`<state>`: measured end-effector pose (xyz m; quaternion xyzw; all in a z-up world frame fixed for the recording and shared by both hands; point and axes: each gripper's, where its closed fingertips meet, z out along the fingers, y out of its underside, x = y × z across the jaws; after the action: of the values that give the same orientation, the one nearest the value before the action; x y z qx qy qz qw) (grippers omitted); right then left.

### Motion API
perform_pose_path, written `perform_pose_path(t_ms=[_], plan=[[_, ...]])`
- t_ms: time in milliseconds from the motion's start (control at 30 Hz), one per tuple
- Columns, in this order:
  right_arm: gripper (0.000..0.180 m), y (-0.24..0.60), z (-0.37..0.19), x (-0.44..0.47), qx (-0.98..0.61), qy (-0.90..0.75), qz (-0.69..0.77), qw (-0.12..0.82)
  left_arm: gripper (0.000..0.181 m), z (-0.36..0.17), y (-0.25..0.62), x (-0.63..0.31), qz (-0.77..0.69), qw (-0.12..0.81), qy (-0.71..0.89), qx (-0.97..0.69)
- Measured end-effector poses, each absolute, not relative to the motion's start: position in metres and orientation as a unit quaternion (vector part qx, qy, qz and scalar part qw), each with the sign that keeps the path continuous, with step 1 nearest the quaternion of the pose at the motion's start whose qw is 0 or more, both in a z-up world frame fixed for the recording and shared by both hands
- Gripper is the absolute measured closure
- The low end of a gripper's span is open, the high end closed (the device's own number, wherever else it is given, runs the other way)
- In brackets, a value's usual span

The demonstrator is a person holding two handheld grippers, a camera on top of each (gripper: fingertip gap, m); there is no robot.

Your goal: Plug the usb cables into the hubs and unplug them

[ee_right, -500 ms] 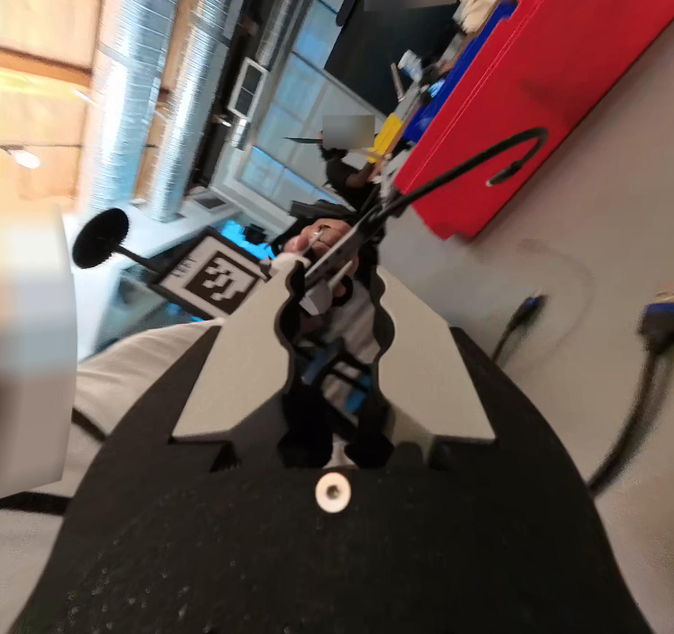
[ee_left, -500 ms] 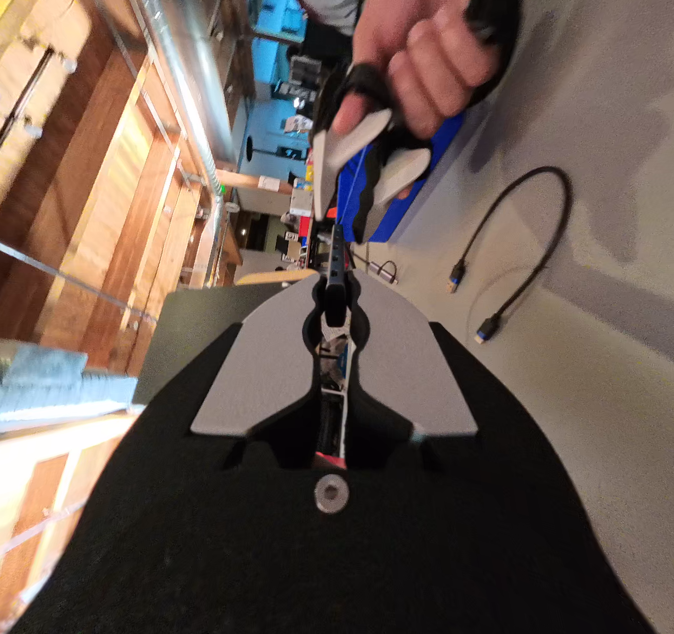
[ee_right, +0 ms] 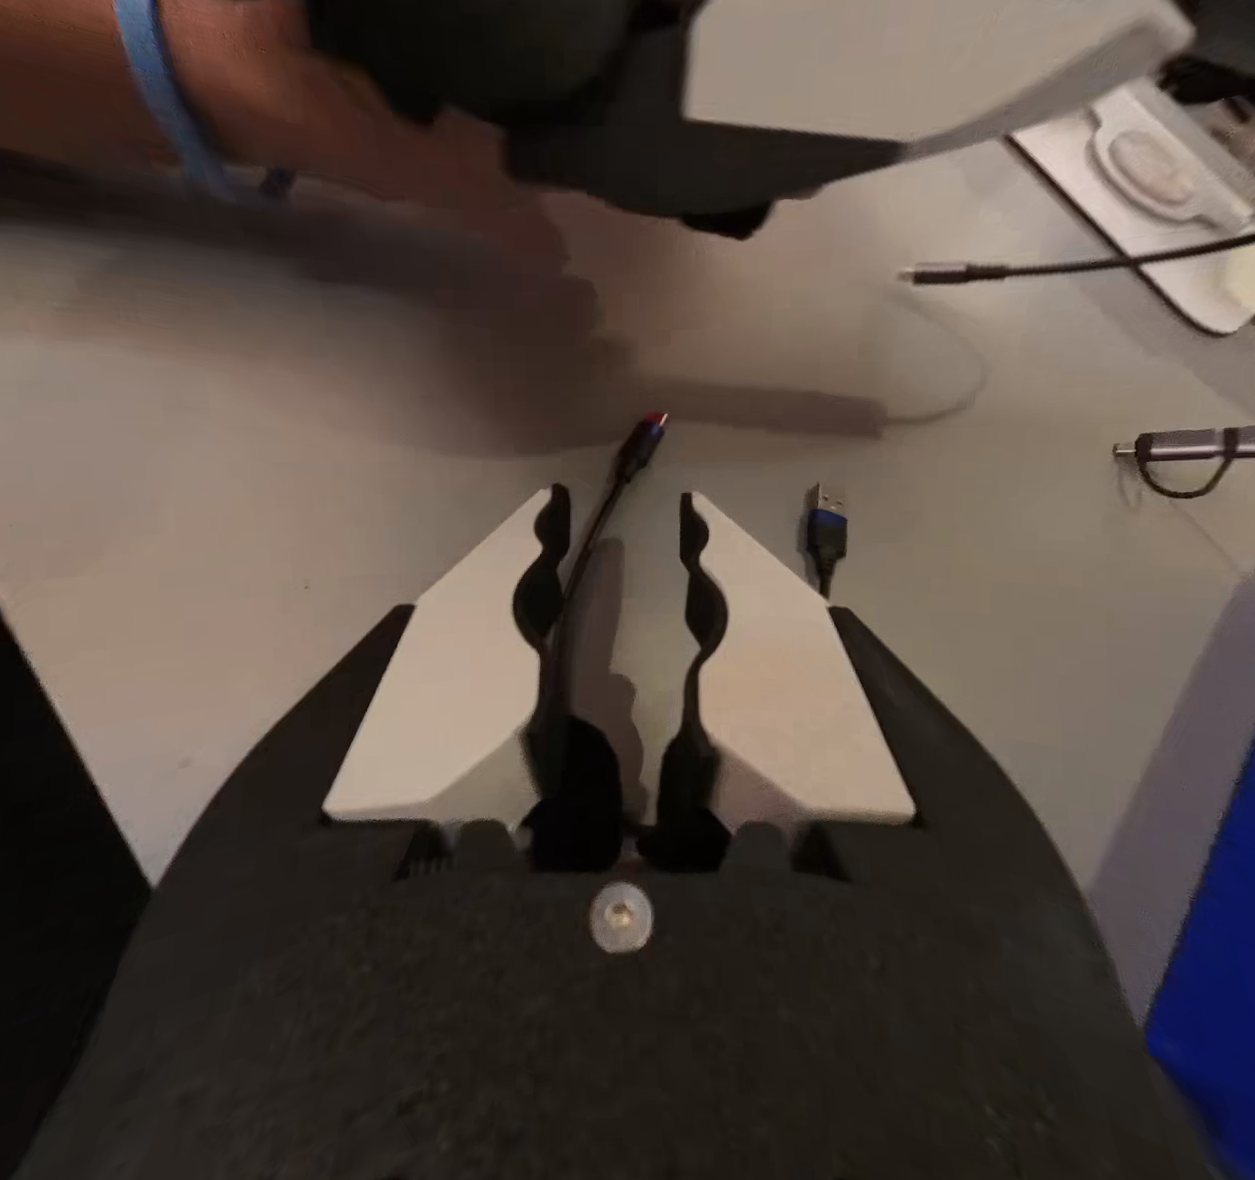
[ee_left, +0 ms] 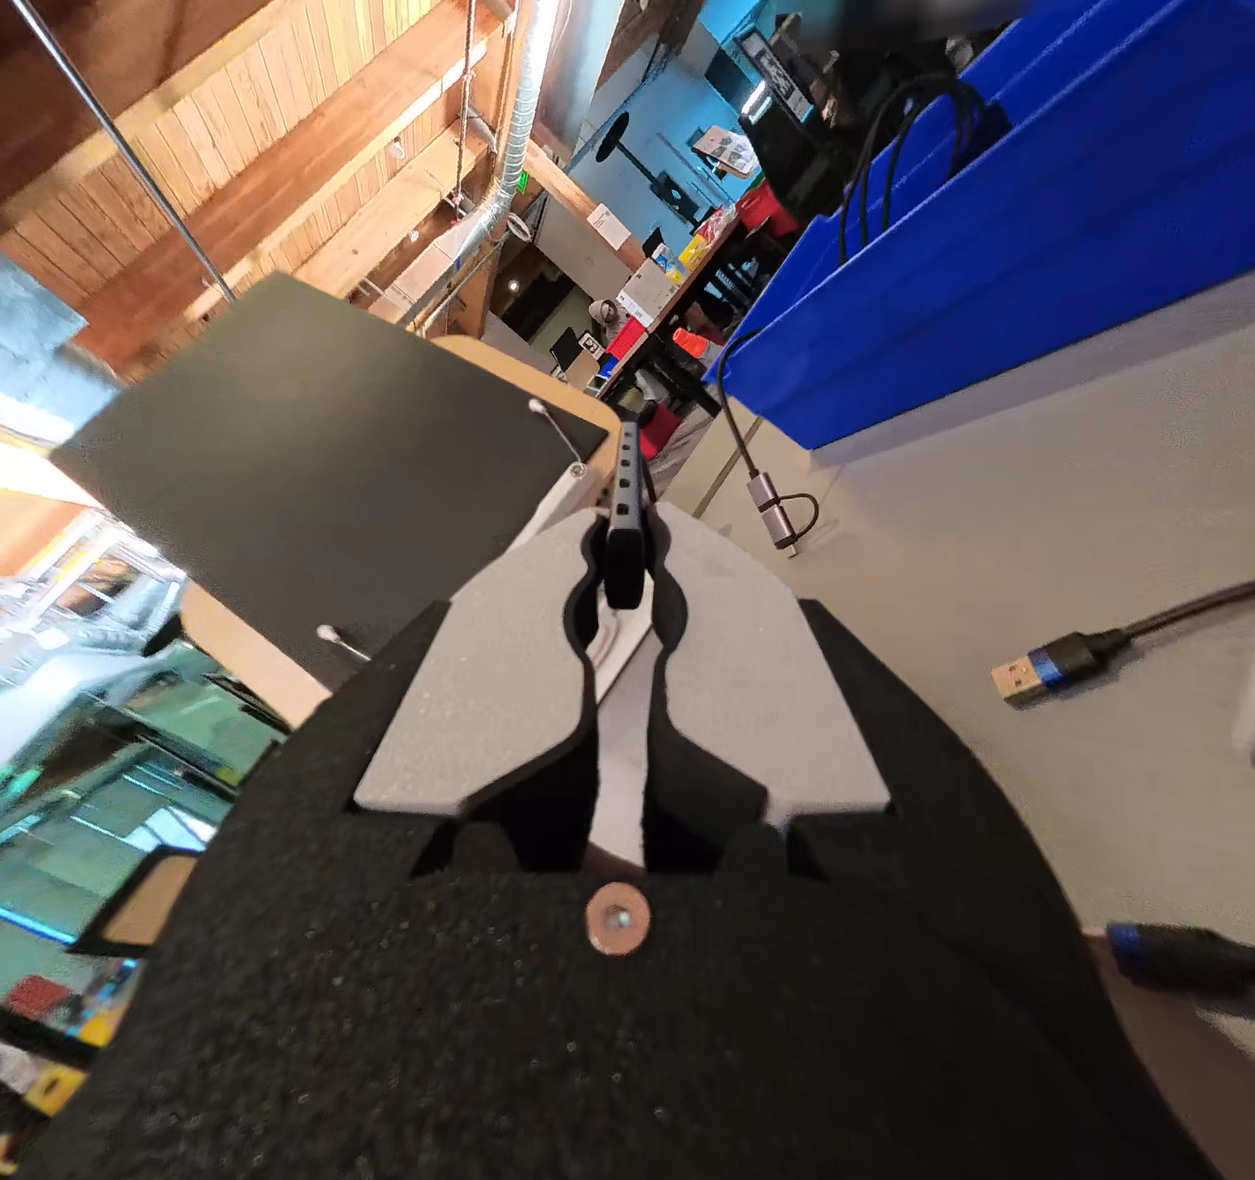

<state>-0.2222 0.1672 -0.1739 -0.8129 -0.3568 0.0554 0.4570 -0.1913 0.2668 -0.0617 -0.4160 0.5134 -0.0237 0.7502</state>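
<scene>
My left gripper [ee_left: 625, 529] is shut on a slim dark USB hub [ee_left: 626, 468], which stands edge-on above the grey table [ee_left: 1019, 502] with its row of ports showing. My right gripper [ee_right: 621, 501] is open and points down at the table [ee_right: 238, 502]. A black cable runs out between its fingers, along the left one, and ends in a blue-banded plug [ee_right: 645, 441] just past the tips. A second blue-banded USB-A plug [ee_right: 828, 529] lies to the right of that gripper. It also shows in the left wrist view [ee_left: 1039, 672].
A grey two-headed adapter [ee_left: 774, 509] on a cable lies near a blue bin [ee_left: 1019, 278]; it also shows in the right wrist view [ee_right: 1188, 448]. The left gripper's body [ee_right: 883, 61] and a hand [ee_right: 238, 81] hang over the table. A silver tray [ee_right: 1154, 210] sits at the far right. The grey two-headed adapter [ee_left: 774, 509] is about 20 centimetres from my left fingertips.
My right gripper has left the hub, swung down toward the table and opened. The cable is out of the hub. My left gripper still holds the hub and has turned toward the blue bin.
</scene>
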Motion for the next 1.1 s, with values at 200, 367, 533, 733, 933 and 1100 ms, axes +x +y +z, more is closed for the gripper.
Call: perform_pose_path(t_ms=[200, 367, 533, 733, 933, 1100], plan=[[0.152, 0.179, -0.194, -0.226, -0.842, -0.339, -0.012, 0.420, 0.171, -0.074, 0.278, -0.197, -0.070, 0.746, 0.505, -0.428], [0.168, 0.183, -0.196, -0.228, -0.843, -0.342, -0.015, 0.415, 0.171, -0.073, 0.275, -0.201, -0.100, 0.738, 0.503, -0.439], [0.176, 0.183, -0.198, -0.229, -0.850, -0.338, 0.016, 0.404, 0.171, -0.077, 0.272, -0.201, -0.098, 0.732, 0.515, -0.435], [0.178, 0.174, -0.185, -0.223, -0.845, -0.358, 0.066, 0.393, 0.171, -0.084, 0.261, -0.195, -0.073, 0.729, 0.547, -0.405], [0.178, 0.163, -0.119, -0.177, -0.855, -0.311, 0.145, 0.389, 0.171, -0.093, 0.254, -0.189, -0.030, 0.726, 0.584, -0.361], [0.178, 0.165, -0.099, -0.154, -0.865, -0.280, 0.177, 0.377, 0.171, -0.102, 0.242, -0.182, 0.025, 0.722, 0.620, -0.307]])
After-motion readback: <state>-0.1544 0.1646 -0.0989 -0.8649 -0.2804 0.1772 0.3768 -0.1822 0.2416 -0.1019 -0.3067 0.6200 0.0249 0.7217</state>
